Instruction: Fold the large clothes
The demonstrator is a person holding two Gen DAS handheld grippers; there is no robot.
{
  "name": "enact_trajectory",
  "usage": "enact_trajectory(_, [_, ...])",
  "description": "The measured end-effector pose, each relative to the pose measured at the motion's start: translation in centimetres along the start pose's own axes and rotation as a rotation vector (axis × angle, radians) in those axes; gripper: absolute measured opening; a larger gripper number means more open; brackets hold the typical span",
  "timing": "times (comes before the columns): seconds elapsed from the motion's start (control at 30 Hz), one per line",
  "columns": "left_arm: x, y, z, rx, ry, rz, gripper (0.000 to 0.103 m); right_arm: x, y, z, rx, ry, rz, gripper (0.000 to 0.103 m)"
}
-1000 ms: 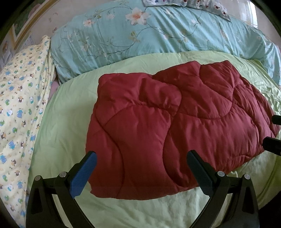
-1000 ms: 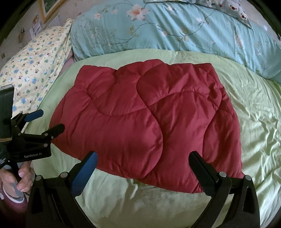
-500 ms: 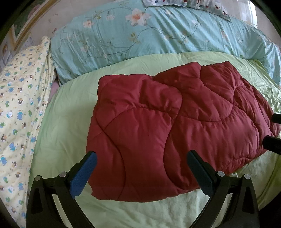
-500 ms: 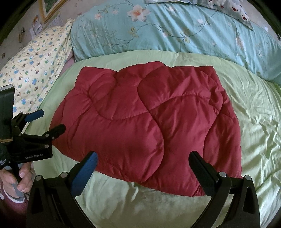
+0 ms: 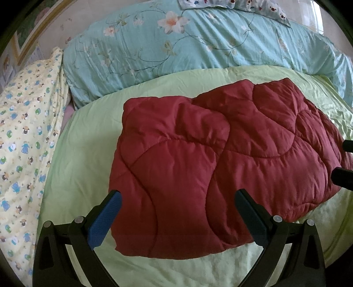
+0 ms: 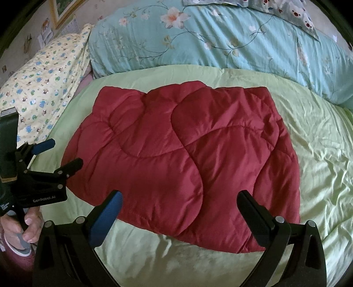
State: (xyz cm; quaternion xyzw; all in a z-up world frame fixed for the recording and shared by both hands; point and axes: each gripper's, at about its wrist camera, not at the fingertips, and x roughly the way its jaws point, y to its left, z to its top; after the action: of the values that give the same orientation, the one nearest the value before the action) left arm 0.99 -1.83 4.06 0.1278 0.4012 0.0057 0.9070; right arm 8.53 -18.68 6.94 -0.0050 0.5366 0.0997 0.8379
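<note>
Lying folded on green sheet (image 6: 320, 154), puffy red quilted garment (image 6: 176, 159); both jaws spread, empty.

One red quilted garment (image 5: 220, 167) lies folded at the centre of one pale green bedspread (image 5: 83, 154), and it is the only piece of clothing in either view. Behind it run one turquoise floral duvet (image 5: 187, 48) at twelve o'clock, one yellow animal-print pillow (image 5: 24, 141) at nine o'clock, and one bear-print pillow (image 6: 286, 8) at one o'clock in the right wrist view. Two grippers show, the left gripper (image 5: 176, 215) and the right gripper (image 6: 178, 214), each with two fingers spread apart and empty, and one hand (image 6: 22, 227) appears at eight o'clock.
</note>
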Motion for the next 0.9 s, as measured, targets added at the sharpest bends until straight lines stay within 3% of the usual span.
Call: enact_trajectory(0.9, [0.27, 0.13, 0.32, 0.005, -0.002, 0.001, 0.102, 0.37, -0.48, -0.09, 0.014, 0.008, -0.001, 0.103])
